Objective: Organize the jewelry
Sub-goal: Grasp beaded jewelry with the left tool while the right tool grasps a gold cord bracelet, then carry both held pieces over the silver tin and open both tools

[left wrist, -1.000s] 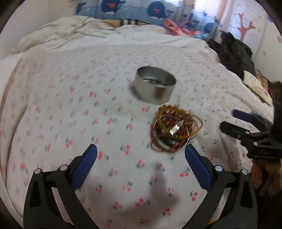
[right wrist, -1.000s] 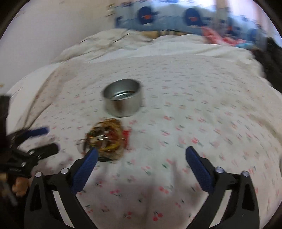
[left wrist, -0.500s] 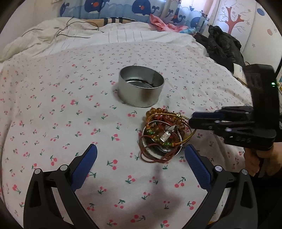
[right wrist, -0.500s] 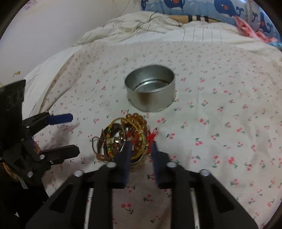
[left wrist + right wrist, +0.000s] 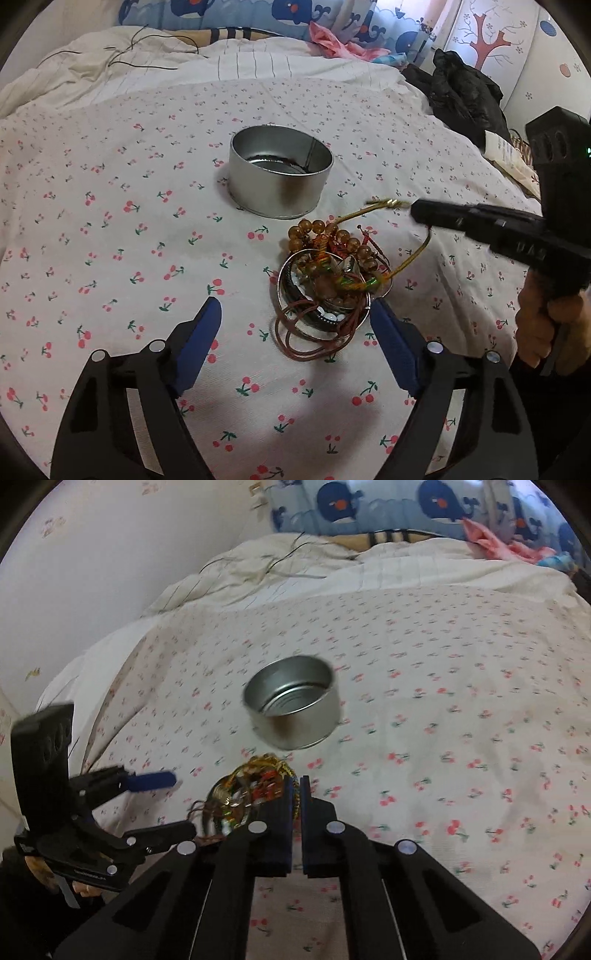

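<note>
Fingers of the right gripper (image 5: pixel 297 786), wide apart a second ago, now pinch a gold cord (image 5: pixel 410 258) lifting from the jewelry pile (image 5: pixel 325 284) at the tin's (image 5: pixel 280 177) five o'clock; left gripper (image 5: pixel 295 328) stays spread.

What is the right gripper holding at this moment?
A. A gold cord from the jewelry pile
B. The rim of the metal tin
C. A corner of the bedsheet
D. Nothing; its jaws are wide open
A: the right gripper has its jaws shut on the gold cord, which loops up from the jewelry pile toward its tip, while the metal tin stands apart, untouched.
</note>
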